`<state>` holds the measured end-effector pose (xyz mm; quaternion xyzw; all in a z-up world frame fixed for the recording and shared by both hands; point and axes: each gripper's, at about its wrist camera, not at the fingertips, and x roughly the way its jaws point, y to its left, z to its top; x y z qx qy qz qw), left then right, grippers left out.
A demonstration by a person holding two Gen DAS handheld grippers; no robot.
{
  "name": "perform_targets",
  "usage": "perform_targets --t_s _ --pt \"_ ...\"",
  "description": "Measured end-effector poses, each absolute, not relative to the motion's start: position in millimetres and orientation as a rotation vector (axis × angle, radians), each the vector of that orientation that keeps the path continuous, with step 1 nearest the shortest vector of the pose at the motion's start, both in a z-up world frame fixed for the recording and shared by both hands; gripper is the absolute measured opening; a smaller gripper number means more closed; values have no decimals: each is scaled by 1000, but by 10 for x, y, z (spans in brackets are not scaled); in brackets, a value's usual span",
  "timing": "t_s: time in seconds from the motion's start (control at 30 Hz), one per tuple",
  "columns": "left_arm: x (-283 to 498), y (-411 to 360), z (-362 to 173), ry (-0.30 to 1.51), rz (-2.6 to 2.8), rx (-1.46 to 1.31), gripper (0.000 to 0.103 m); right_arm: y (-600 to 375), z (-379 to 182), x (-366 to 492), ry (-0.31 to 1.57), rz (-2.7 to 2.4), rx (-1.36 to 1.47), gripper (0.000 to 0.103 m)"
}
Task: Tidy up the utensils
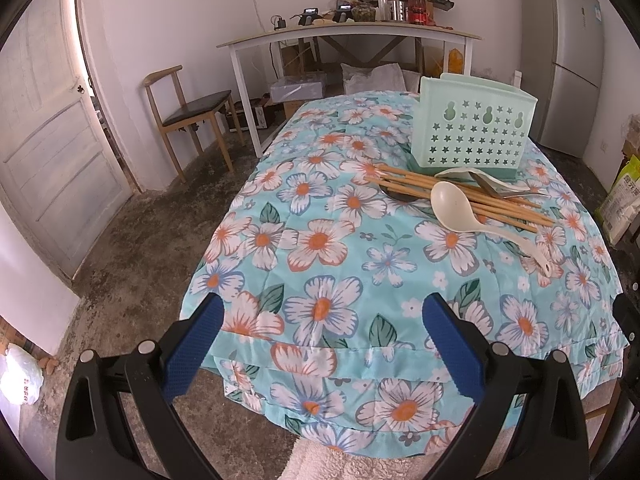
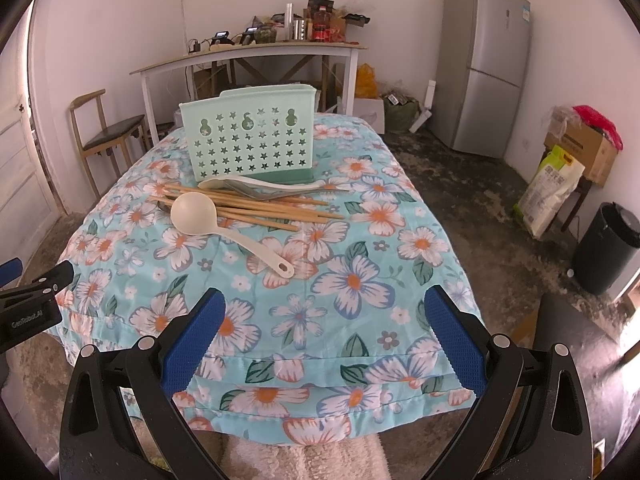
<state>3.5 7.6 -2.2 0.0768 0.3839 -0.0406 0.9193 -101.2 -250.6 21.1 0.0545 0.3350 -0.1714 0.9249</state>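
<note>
A mint green utensil holder (image 1: 472, 128) (image 2: 250, 138) with star holes stands upright on the floral tablecloth. In front of it lies a pile: several wooden chopsticks (image 1: 460, 196) (image 2: 248, 210), a cream ladle (image 1: 456, 206) (image 2: 196, 214) on top, a white spoon (image 1: 484, 178) (image 2: 256, 182) and metal utensils (image 2: 256, 194). My left gripper (image 1: 322, 314) is open and empty over the table's near left edge. My right gripper (image 2: 326, 308) is open and empty above the near edge. The left gripper also shows at the left edge of the right wrist view (image 2: 24, 304).
The table (image 1: 320, 280) (image 2: 360, 280) is covered in a blue flowered cloth. A wooden chair (image 1: 188, 116) and a white desk (image 1: 348, 36) stand behind. A grey fridge (image 2: 484, 64), a sack (image 2: 548, 192) and a black bin (image 2: 608, 248) stand to the right.
</note>
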Motion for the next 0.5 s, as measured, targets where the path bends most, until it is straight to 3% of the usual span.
perform_targets --t_s 0.5 --pt "215 -54 -71 800 -94 175 97 -2551 224 -984 706 -382 114 95"
